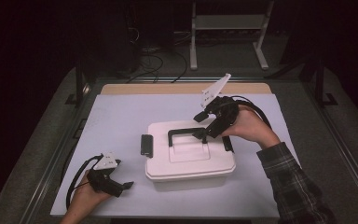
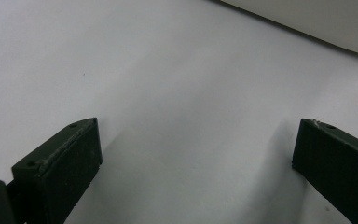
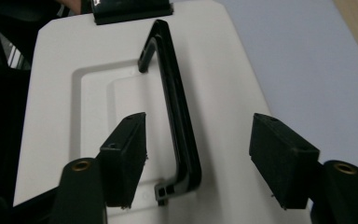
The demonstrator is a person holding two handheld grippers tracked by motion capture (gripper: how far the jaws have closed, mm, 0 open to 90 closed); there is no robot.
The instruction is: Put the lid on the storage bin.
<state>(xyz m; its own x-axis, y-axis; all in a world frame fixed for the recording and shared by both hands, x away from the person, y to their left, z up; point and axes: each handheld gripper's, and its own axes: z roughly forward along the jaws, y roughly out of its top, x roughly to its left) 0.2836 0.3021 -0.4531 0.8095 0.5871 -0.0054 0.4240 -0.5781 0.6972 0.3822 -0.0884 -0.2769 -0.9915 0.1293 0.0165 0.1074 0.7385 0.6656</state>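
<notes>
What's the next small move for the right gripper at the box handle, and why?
Probably ease the right gripper a little lower and close on the black handle. Its jaws stand open with the handle's near end between them, pads not touching it. The handle stands raised above the white lid, so there looks to be room underneath. The left gripper is open over bare table, away from the box.

Dark room; pale table (image 1: 121, 116), grey floor, perhaps a white frame (image 1: 228, 28) behind

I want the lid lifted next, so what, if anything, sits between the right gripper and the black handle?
Nothing visible. The right gripper is open, its fingers straddling the near end of the black handle on the white box.
</notes>
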